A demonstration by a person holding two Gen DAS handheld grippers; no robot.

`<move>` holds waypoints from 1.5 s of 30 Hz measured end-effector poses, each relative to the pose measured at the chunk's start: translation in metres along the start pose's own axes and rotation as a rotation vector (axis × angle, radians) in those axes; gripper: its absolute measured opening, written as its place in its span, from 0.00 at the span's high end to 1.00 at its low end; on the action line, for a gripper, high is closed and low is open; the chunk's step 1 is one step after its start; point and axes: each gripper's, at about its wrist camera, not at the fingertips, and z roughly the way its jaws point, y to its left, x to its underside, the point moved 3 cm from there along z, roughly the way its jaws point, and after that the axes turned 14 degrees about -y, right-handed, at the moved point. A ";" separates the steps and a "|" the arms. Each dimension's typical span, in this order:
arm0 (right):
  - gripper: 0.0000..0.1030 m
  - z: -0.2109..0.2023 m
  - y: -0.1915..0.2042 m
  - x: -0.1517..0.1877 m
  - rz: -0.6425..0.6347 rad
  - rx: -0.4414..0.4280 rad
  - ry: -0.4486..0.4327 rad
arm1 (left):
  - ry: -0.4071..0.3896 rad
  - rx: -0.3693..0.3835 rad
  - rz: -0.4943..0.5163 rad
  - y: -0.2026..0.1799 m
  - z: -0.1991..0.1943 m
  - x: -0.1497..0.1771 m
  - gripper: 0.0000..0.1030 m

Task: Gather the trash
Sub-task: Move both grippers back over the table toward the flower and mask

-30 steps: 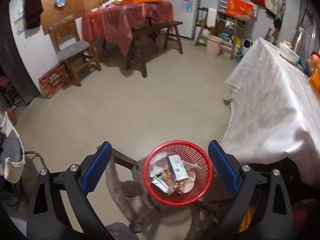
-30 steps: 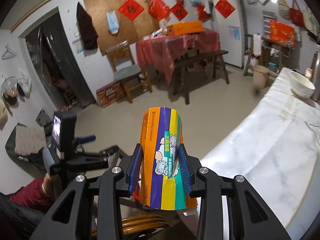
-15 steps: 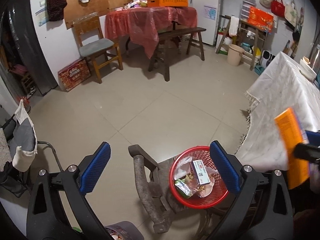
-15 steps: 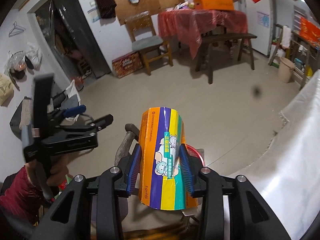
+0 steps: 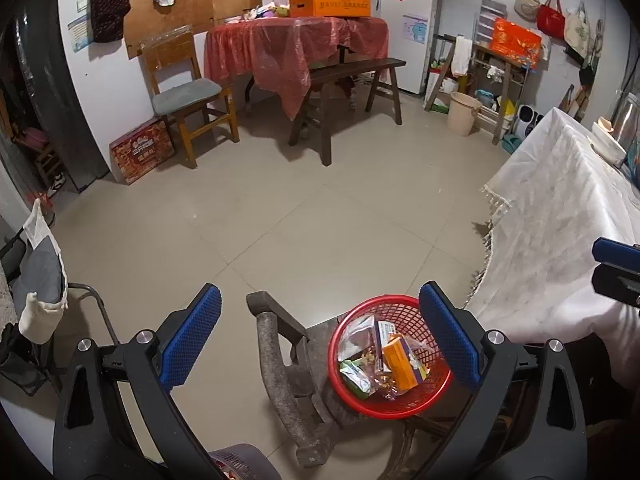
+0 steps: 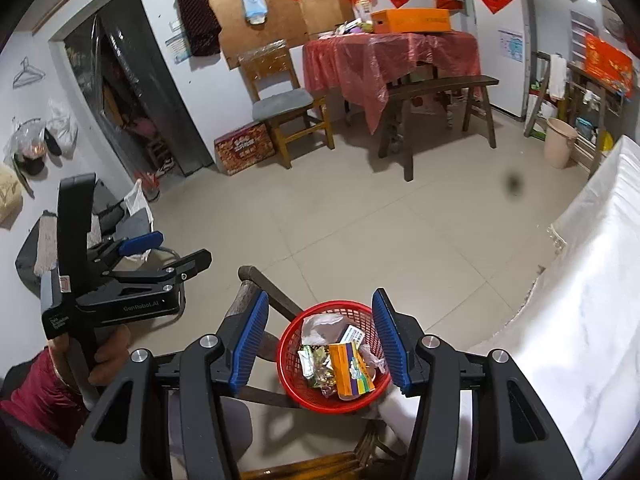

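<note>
A red mesh basket (image 5: 400,410) sits on a dark wooden chair and holds wrappers, a small white box and an orange, rainbow-striped carton (image 5: 396,364). My left gripper (image 5: 320,338) is open and empty, up and to the left of the basket. In the right wrist view my right gripper (image 6: 320,342) hangs over the basket (image 6: 292,384). Its jaws are opening with nothing between them, and the carton (image 6: 350,368) lies loose in the basket below. The left gripper (image 6: 176,250) shows at the left, held by a hand in a red sleeve.
A table under a white cloth (image 5: 560,220) fills the right side, close to the basket. The chair's curved arm (image 5: 276,360) juts out left of the basket. Far back stand a red-covered table (image 5: 296,40), a bench (image 5: 348,76), a chair (image 5: 188,92) and a bucket (image 5: 462,114).
My right gripper swung over the basket and let go of the striped carton, which now lies in the basket. Its jaws stand wider apart. In the left wrist view the basket has shifted right.
</note>
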 end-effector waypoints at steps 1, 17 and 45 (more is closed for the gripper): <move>0.48 -0.006 -0.004 -0.001 0.002 0.010 -0.015 | -0.004 0.003 0.003 -0.003 -0.001 -0.001 0.07; 0.35 -0.103 -0.062 -0.016 0.065 0.146 -0.225 | -0.076 0.077 0.064 -0.048 -0.028 -0.024 0.07; 0.06 -0.322 -0.261 0.061 0.188 0.728 -0.514 | -0.142 0.419 0.225 -0.288 -0.058 -0.045 0.07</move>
